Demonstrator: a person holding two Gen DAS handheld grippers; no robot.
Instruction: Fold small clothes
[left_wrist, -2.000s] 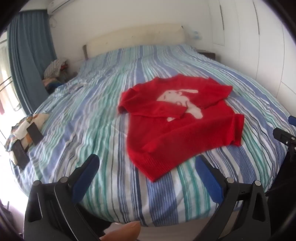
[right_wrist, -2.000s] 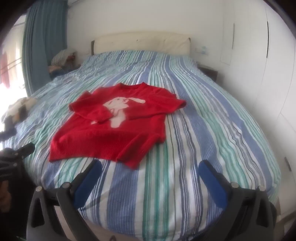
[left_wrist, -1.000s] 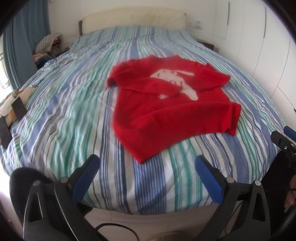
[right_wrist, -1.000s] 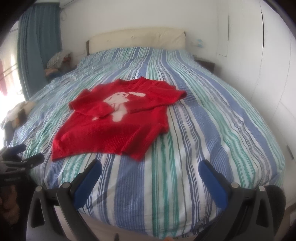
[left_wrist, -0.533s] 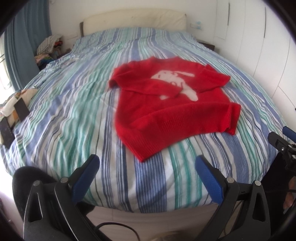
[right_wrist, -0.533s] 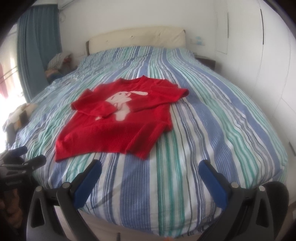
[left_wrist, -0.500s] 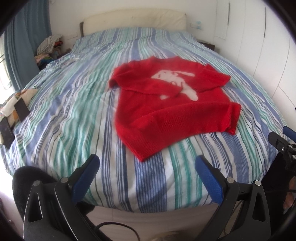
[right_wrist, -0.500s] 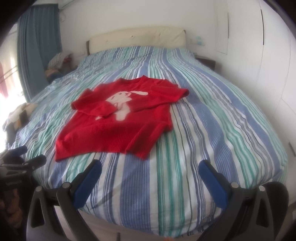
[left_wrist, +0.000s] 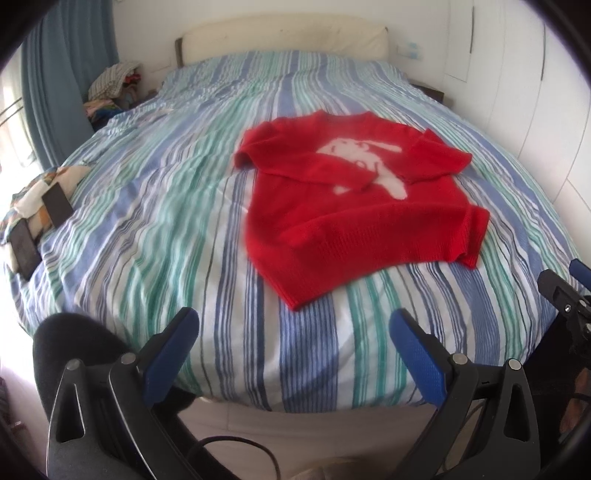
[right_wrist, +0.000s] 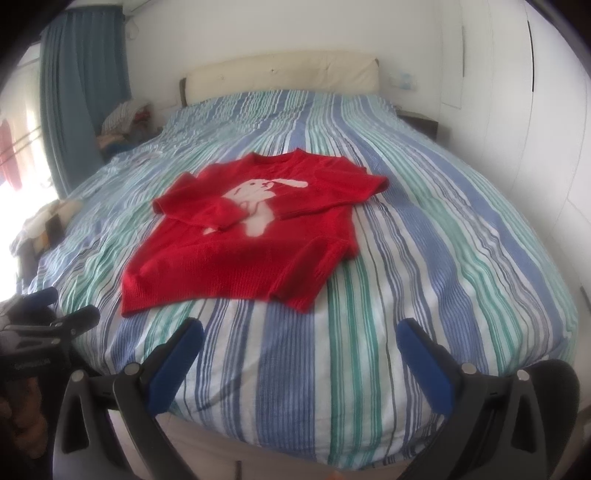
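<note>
A small red knitted sweater with a white rabbit figure on the chest (left_wrist: 354, 206) lies flat on a bed covered in a blue, green and white striped sheet (left_wrist: 155, 221), toward the middle of the mattress and somewhat nearer the foot end, its hem pointing to the near edge and its neckline to the far cream headboard (left_wrist: 284, 37). Both sleeves lie folded inward across the chest, so the sleeve step looks done and the body fold appears to be the one in hand. The left tongs (left_wrist: 291, 332) hover off the near edge of the bed, blue-padded fingers spread wide and holding nothing; the right tongs (right_wrist: 301, 341) sit likewise at the near edge, fully spread and empty, well apart from the garment. Each tool shows at the side of the other's view. A blue curtain (right_wrist: 81, 92) hangs at the far left, and a patterned cushion carrying two dark flat devices (left_wrist: 33, 218) rests at the left edge of the bed. The next move probably calls for reaching forward to the two hem corners, one per tongs, pinching the knit without catching the sheet beneath, and carrying the hem up toward the neckline.
</note>
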